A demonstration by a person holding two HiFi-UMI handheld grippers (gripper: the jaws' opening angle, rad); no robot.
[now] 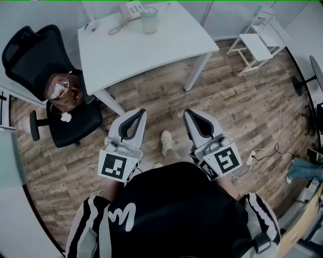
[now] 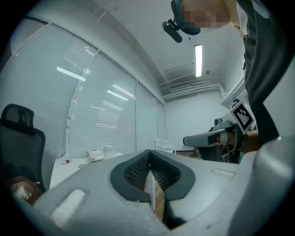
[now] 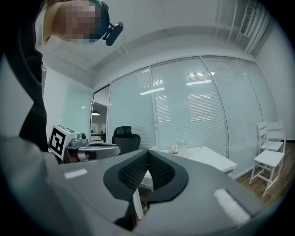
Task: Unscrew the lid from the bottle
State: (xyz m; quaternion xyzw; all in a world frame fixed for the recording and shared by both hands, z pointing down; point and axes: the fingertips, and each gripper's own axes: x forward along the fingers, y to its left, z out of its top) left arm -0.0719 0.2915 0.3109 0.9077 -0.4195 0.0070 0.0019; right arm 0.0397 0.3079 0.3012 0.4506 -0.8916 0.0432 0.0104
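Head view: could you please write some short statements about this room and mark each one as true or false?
1. The translucent cylindrical bottle stands beside the white desk telephone on the white rectangular table. True.
2. The left hand-held gripper and the right hand-held gripper are both shut and empty. True.
3. The left hand-held gripper touches the bottle. False: it is over the wooden floor, short of the table.
4. A brown bag lies on the black office chair. True.
5. The bottle lies on its side. False: it stands upright.
6. The telephone is on the floor. False: it is on the table.
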